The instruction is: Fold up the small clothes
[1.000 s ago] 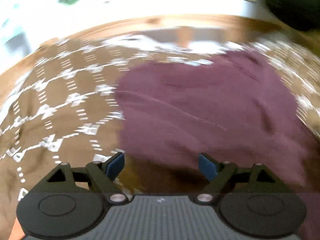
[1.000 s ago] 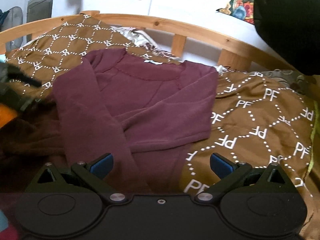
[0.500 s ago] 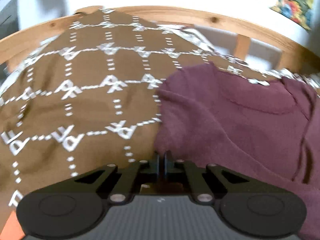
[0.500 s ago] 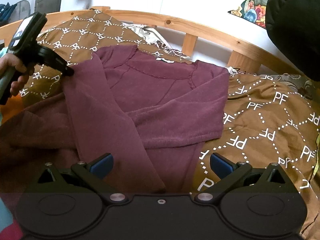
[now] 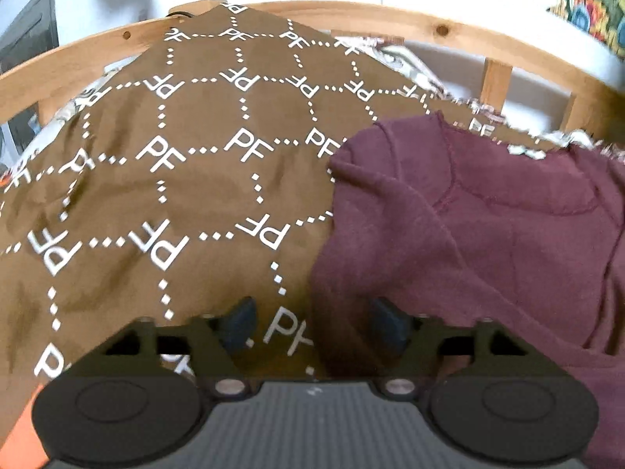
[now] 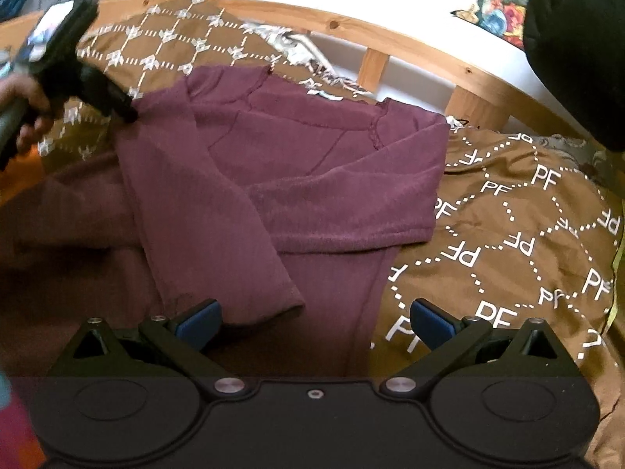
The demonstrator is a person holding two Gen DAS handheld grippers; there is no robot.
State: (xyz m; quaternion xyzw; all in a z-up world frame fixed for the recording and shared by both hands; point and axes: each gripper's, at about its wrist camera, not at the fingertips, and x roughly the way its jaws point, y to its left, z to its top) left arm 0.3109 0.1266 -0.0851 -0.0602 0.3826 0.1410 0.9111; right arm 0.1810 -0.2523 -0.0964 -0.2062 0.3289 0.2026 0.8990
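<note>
One maroon long-sleeved knit top (image 6: 312,179) lies flat on the brown bedspread printed with white PF lettering (image 6: 527,211), both sleeves folded across its front. Only the right wrist view shows this whole shape, plus the person's left hand (image 6: 27,117) gripping its tool at the garment's far left shoulder; that part is blurred, so contact is hard to judge. The left gripper (image 5: 312,322) has its jaws spread over the top's edge. The right gripper (image 6: 314,318) hovers above the hem, spread wide, holding nothing. A curved wooden bed rail (image 5: 390,19) runs behind.
</note>
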